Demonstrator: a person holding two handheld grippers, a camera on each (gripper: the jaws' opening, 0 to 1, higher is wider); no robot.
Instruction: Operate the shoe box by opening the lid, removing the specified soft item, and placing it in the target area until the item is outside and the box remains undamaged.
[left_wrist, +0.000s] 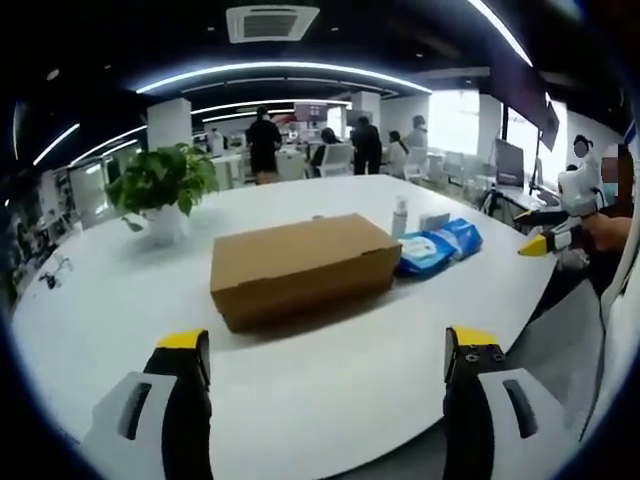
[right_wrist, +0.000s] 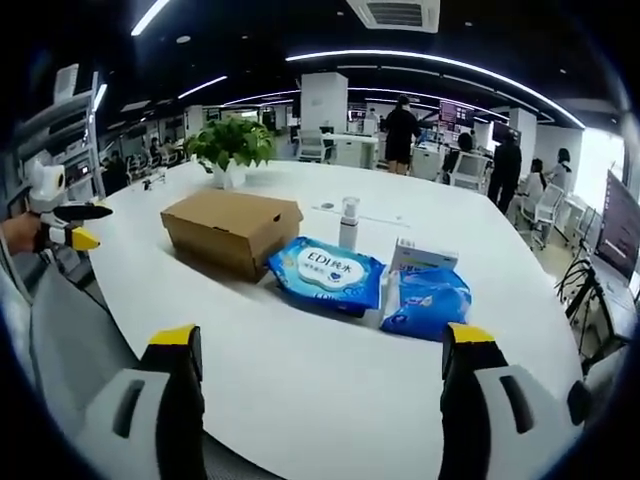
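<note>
Matt brown cardboard shoe box (left_wrist: 302, 268), glossy blue plastic wipe packs (right_wrist: 328, 272), smooth white table (left_wrist: 330, 390).

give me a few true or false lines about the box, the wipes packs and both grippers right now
1. The cardboard shoe box has its lid shut. True.
2. The left gripper is clamped on the box. False: it is open and short of the box.
3. Two blue wipes packs lie on the white table beside the box. True.
4. The potted plant stands on top of the box. False: it stands on the table behind it.
5. The right gripper holds a pack. False: it is open and holds nothing.
</note>
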